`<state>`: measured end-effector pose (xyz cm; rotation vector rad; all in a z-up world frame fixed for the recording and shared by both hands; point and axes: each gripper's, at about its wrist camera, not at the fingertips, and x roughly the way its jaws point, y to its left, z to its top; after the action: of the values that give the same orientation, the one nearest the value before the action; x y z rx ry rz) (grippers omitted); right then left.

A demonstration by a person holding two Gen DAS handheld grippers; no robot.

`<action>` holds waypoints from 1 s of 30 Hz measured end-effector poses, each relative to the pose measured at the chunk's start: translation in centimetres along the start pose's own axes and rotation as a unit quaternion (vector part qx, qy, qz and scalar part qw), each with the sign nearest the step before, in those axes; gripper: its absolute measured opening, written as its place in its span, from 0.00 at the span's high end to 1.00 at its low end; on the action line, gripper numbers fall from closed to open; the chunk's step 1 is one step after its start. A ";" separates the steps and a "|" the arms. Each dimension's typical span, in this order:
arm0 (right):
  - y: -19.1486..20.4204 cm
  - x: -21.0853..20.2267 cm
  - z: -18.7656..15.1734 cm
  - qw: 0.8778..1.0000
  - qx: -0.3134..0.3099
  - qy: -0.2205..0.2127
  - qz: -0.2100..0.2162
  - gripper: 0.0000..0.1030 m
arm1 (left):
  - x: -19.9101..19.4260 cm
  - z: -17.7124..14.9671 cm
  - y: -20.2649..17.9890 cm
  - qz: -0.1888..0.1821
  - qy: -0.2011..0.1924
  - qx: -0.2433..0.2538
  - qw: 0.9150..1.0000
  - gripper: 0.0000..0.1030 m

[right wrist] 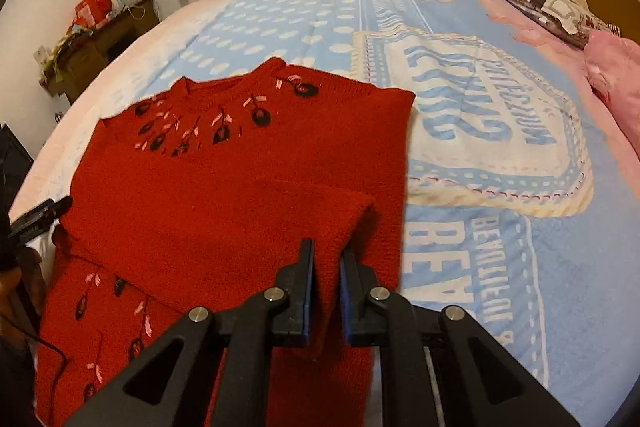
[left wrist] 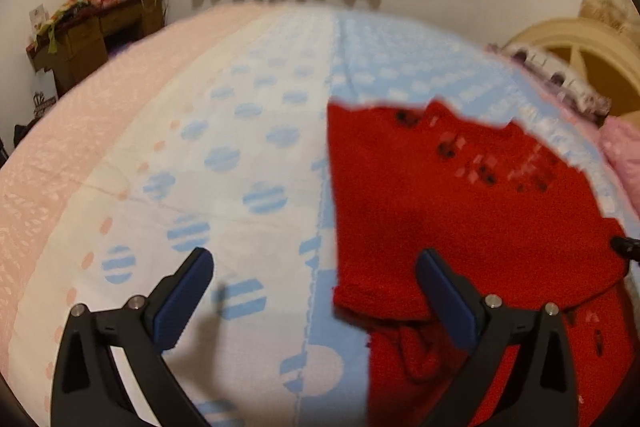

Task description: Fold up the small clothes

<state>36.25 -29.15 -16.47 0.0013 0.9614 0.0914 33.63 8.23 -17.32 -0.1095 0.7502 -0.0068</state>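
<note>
Right gripper [right wrist: 327, 269] pinching folded sleeve of red knit sweater [right wrist: 240, 187], lying flat on blue bedspread [right wrist: 520, 267]. Left gripper [left wrist: 316, 283] hanging wide open, empty, beside sweater's edge. Knit looking soft, floppy, light; gripping hems/cuffs prob. best.

The sweater [right wrist: 240, 187] is red with pink and black embroidery; the blanket [right wrist: 500, 247] is pale blue with white dots and lettering.
</note>
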 end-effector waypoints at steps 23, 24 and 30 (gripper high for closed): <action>1.8 -3.4 0.8 0.997 -0.053 -0.042 -0.039 0.49 | -2.1 -0.5 -1.3 -0.014 -0.006 0.029 0.999 0.00; 2.3 -3.4 0.8 0.997 -0.060 -0.042 -0.038 0.49 | -2.0 -0.8 -1.8 -0.018 0.000 0.040 0.999 0.00; 5.0 -2.2 1.1 0.995 -0.091 -0.041 -0.018 0.49 | -0.9 -1.5 -3.8 0.012 0.040 0.085 0.995 0.00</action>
<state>35.51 -24.29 -13.83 -0.1787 0.8684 0.1441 32.12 4.37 -17.41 0.0630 0.8282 -0.0529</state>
